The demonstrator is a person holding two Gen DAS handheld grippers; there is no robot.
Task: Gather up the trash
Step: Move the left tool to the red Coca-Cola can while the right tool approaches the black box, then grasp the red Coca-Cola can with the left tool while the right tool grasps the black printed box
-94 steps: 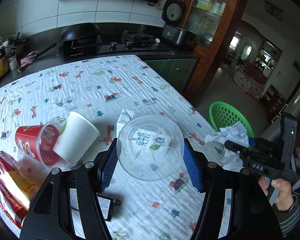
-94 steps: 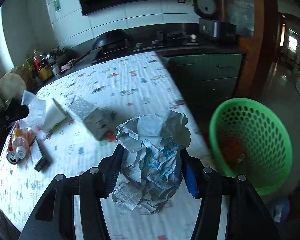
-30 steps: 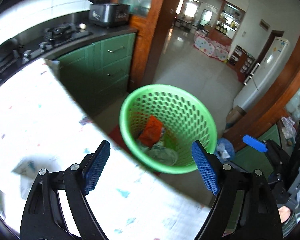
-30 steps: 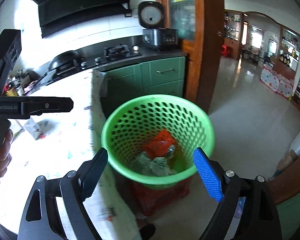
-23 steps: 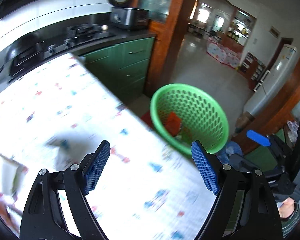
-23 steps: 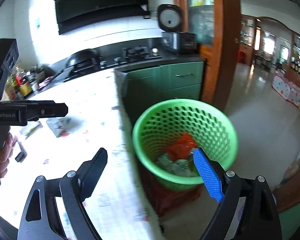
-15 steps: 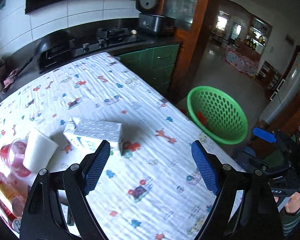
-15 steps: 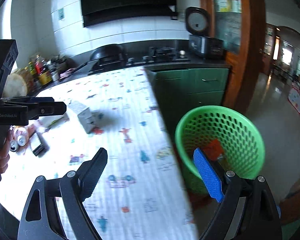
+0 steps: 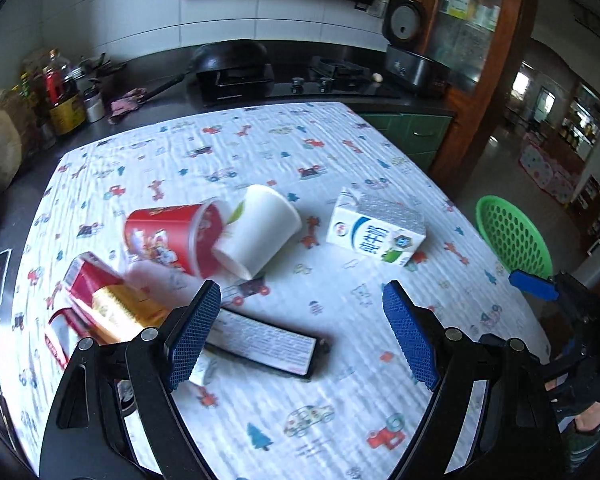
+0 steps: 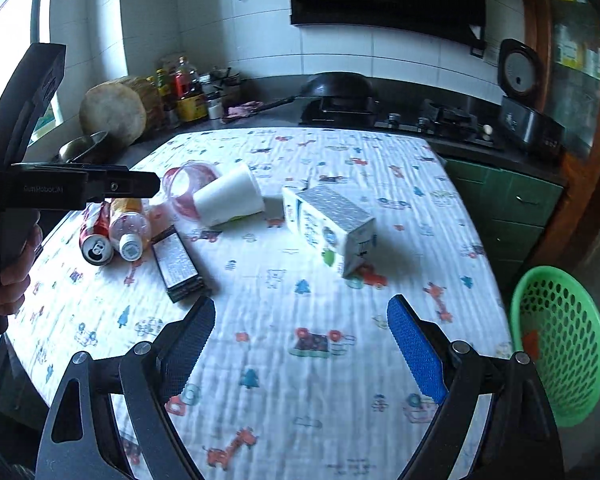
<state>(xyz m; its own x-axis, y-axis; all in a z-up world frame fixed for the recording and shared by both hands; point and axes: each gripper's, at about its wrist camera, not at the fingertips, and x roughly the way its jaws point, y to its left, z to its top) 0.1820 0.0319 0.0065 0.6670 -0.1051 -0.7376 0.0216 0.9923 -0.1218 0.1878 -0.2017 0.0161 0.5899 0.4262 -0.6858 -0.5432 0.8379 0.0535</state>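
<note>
My left gripper (image 9: 302, 334) is open and empty above the table's near side. Ahead of it lie a white paper cup (image 9: 258, 232) nested against a red cup (image 9: 172, 238), a white milk carton (image 9: 376, 230), a black flat box (image 9: 264, 346) and red and gold packets (image 9: 100, 304). My right gripper (image 10: 300, 344) is open and empty over the printed tablecloth (image 10: 300, 300). In its view I see the milk carton (image 10: 332, 224), the white cup (image 10: 230, 196), the black box (image 10: 176, 262), a can (image 10: 96, 246) and a bottle (image 10: 128, 226). The green basket (image 10: 560, 344) stands right of the table.
The green basket (image 9: 512, 232) also shows at the right in the left wrist view. A dark counter with a wok (image 9: 230, 60), stove, rice cooker (image 9: 414, 58) and bottles (image 9: 60, 96) runs behind the table. Green cabinets (image 10: 508, 204) stand at the right.
Both grippers held trash 3 s ago, then hung open and empty over the basket. Both have since swung back left over the table, still open.
</note>
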